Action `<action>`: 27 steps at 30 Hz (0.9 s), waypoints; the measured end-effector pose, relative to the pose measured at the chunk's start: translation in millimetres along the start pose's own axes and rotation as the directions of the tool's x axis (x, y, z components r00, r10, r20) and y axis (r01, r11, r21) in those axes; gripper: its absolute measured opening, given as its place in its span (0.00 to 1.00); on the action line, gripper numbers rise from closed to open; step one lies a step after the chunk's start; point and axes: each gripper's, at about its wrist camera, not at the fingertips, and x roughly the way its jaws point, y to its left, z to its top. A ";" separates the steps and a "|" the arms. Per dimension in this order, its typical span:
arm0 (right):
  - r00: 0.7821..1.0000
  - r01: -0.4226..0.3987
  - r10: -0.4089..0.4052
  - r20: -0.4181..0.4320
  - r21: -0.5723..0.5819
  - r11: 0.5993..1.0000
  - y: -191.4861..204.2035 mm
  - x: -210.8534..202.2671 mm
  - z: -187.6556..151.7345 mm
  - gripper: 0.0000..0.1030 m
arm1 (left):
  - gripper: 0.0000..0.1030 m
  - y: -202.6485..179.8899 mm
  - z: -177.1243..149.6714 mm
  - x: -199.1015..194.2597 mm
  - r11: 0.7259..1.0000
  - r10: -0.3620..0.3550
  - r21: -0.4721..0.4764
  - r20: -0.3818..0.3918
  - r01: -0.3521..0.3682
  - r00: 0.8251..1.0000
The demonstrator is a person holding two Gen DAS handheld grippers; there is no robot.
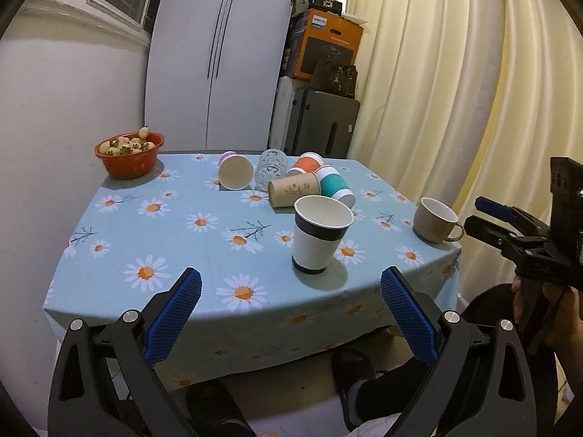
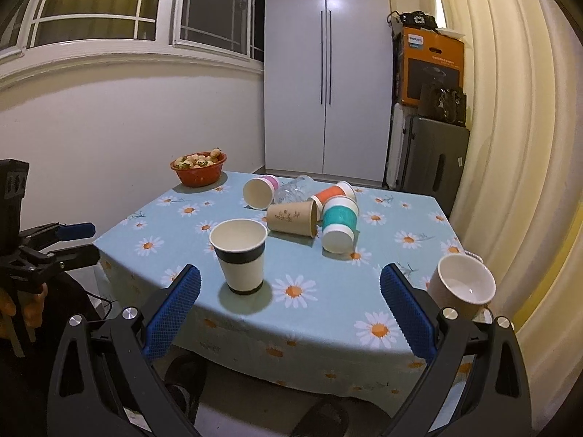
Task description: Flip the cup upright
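A white paper cup with a dark band (image 1: 317,233) (image 2: 241,255) stands upright near the table's front edge. Behind it lie several cups on their sides: a brown one (image 1: 293,189) (image 2: 291,216), a teal one (image 1: 333,185) (image 2: 339,224), an orange one (image 1: 308,164) (image 2: 331,193), a pink one (image 1: 235,170) (image 2: 259,191) and a clear glass (image 1: 270,168) (image 2: 293,189). A beige mug (image 1: 435,219) (image 2: 461,286) stands upright at the front right corner. My left gripper (image 1: 290,293) and my right gripper (image 2: 290,289) are both open and empty, held before the table's front edge.
A red bowl of fruit (image 1: 128,153) (image 2: 198,169) sits at the table's far left corner. The table has a blue daisy cloth (image 1: 175,225) (image 2: 382,255). A white wardrobe, stacked boxes and a suitcase stand behind; curtains hang on the right.
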 end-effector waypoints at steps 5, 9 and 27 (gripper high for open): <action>1.000 0.016 -0.016 -0.014 0.006 1.000 1.5 2.0 -8.4 0.95 | 0.93 -3.7 -5.5 -6.8 1.000 0.017 0.019 0.044 -0.017 0.999; 0.999 0.032 -0.032 0.006 -0.018 0.999 7.2 -0.8 -9.1 0.95 | 0.93 -6.4 -7.6 -3.3 0.999 0.034 0.028 0.039 -0.035 0.999; 0.998 0.057 -0.057 -0.004 -0.059 0.997 15.0 3.4 -11.2 0.95 | 0.93 -9.3 -11.2 0.2 0.999 0.031 0.035 0.027 -0.032 0.999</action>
